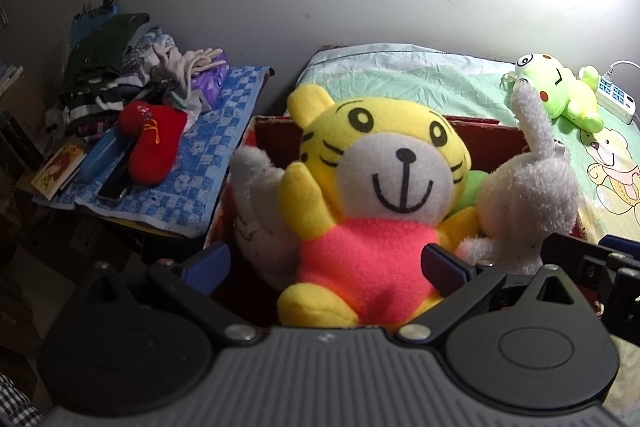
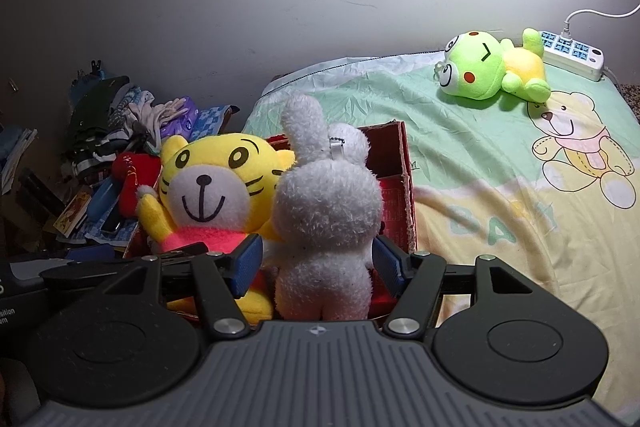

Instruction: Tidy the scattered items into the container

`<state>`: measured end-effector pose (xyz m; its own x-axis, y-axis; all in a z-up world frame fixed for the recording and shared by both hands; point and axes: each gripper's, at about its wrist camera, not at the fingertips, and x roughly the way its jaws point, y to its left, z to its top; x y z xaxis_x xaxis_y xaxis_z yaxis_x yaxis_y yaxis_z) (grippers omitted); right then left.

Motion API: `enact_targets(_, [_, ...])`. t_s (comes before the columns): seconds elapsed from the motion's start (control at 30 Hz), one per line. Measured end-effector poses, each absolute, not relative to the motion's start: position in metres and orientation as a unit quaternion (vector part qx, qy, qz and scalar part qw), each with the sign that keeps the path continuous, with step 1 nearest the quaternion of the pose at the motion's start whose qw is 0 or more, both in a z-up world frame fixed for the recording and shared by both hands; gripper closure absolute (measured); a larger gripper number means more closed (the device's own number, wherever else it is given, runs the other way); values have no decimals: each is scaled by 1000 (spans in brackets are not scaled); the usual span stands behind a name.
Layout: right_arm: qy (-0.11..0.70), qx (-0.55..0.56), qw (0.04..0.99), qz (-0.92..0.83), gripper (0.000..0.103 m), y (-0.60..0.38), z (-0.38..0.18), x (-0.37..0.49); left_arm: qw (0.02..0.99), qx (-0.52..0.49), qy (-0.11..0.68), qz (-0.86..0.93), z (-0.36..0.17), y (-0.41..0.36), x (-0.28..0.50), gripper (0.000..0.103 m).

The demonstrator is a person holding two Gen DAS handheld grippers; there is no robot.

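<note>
beside the red box (image 2: 400,163), a green frog (image 2: 492,67) lies.

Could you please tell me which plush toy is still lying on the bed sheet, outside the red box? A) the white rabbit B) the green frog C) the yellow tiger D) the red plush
B: the green frog lies on the bed sheet beside the power strip, apart from the red box.

Three plush toys sit in one red box (image 2: 402,163) — a yellow tiger (image 2: 212,187), a white rabbit (image 2: 328,211) and a second white plush (image 1: 260,195). One green frog plush (image 2: 492,67) and one power strip (image 2: 572,53) lie on the bed — one red plush (image 1: 154,143) lies beside it.
</note>
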<state>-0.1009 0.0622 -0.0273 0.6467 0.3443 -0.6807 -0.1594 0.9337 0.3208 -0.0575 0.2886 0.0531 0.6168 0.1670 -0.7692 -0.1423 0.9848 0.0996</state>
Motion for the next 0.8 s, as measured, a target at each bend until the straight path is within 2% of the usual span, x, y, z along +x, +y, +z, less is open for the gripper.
enact_targets(0.8, [399,125,899,131,39,57,-33,-101,895,20,438,81,45,286,-52,2])
